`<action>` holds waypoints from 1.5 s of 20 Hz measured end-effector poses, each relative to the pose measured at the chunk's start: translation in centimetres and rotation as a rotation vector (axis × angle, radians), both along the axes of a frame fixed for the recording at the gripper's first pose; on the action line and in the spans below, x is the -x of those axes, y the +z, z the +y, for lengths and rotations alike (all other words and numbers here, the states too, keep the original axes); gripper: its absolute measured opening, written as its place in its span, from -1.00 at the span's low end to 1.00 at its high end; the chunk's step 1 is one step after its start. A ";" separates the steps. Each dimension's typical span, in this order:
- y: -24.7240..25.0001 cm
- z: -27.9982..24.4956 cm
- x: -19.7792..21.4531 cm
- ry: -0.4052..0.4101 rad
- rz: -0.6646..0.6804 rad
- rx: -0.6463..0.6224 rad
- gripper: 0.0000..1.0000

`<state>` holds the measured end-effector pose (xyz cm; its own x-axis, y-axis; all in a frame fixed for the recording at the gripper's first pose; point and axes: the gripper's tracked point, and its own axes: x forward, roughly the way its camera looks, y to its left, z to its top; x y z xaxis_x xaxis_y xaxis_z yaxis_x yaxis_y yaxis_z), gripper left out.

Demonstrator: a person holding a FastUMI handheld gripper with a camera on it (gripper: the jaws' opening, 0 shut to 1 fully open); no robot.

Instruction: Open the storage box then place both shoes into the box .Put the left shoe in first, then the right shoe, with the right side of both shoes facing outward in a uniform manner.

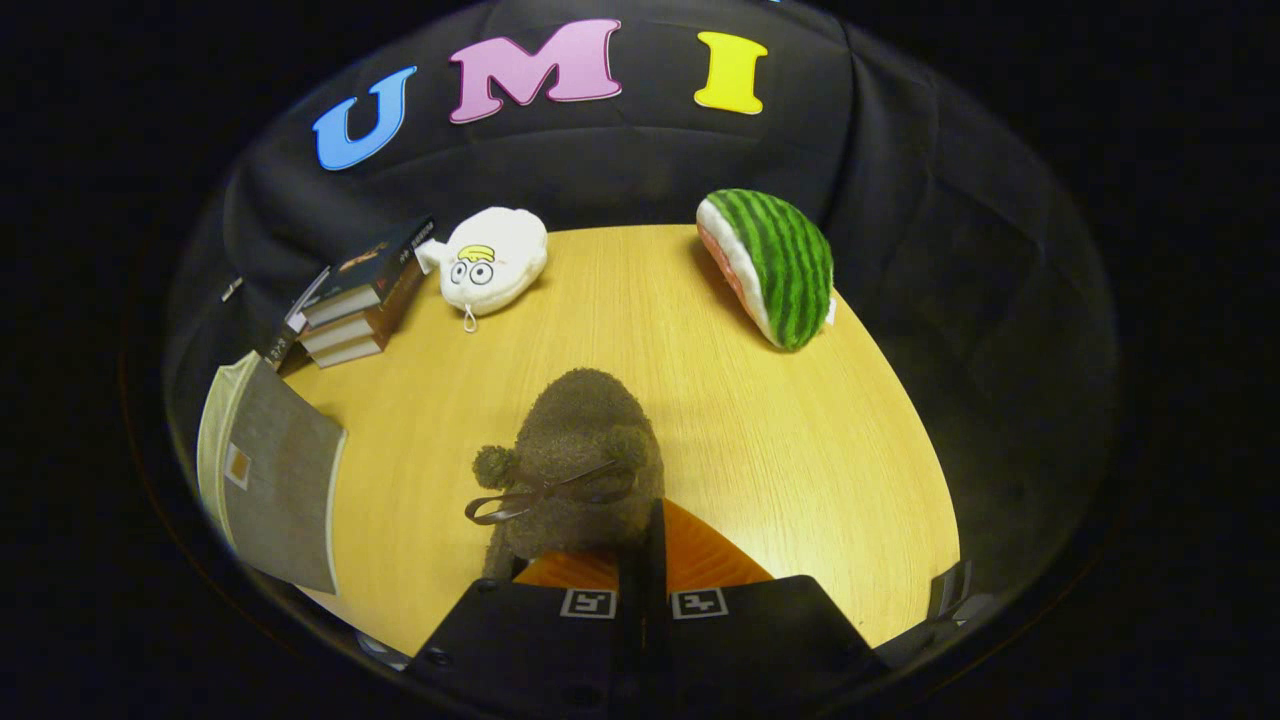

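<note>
Fuzzy brown shoe [585, 460] hung pinched at its heel in the tool [645, 560], fingers closed narrow on it above the bench [800, 450]; she would do well to keep it level toward the box [275, 480] at the left edge.

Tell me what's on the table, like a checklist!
Surface: wooden table, bare in the middle.
Job's things: fuzzy brown shoe with a ribbon bow, held up at the fingers, orange sole showing; storage box beside it, front flap down.
Clutter: stacked books; white plush toy beside them; watermelon plush across the table.
Grippers: gripper fingers pinched together on the shoe's rear edge.
Cables: nothing seen.
Surroundings: black cloth wall.
</note>
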<state>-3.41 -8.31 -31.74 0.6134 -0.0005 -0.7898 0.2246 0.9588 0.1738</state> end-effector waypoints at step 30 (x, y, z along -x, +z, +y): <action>11.0 35.0 -2.5 0.282 0.088 -0.083 -0.87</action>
